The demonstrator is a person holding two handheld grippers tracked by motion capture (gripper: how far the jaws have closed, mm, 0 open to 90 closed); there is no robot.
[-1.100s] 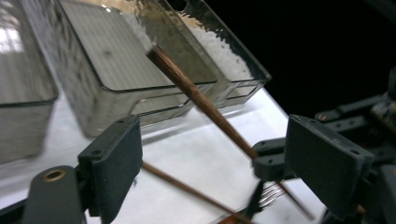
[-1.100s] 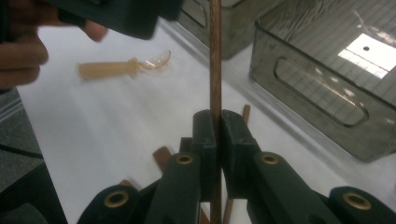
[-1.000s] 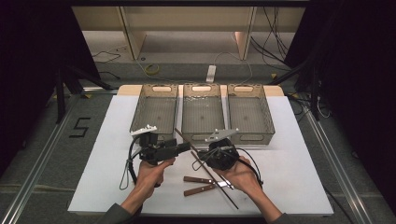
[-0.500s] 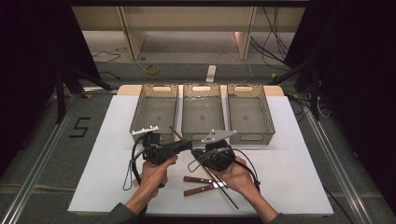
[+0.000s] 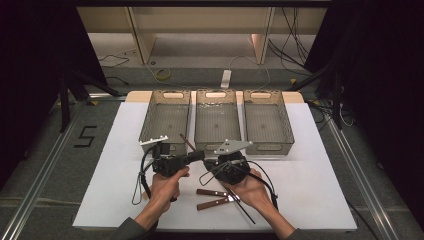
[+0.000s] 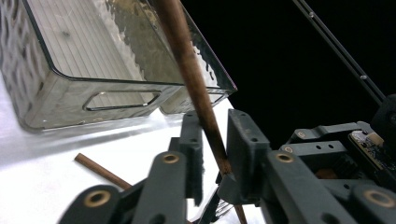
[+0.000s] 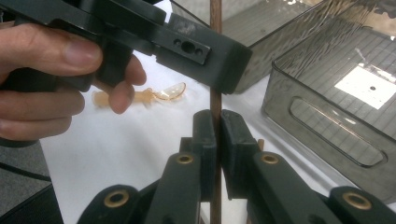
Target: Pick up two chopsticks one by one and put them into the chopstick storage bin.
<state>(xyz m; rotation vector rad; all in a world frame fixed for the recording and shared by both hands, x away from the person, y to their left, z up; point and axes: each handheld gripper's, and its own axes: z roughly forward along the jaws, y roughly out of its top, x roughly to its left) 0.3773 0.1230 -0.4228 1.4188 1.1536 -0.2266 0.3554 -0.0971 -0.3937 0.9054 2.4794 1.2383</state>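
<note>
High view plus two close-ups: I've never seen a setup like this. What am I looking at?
There is no robot here. A person's left hand and right hand each hold a black hand tool ending in tongs. The high view looks down on the white table. Each close-up comes from a camera riding on one tool, looking along its tongs. On the table stand three smoky clear plastic bins and, nearer the person, two brown-handled utensils. The right tongs are clamped on a thin brown wooden stick. The left tongs have just been closing around the same stick. Whether they pinch it yet is unclear.
</note>
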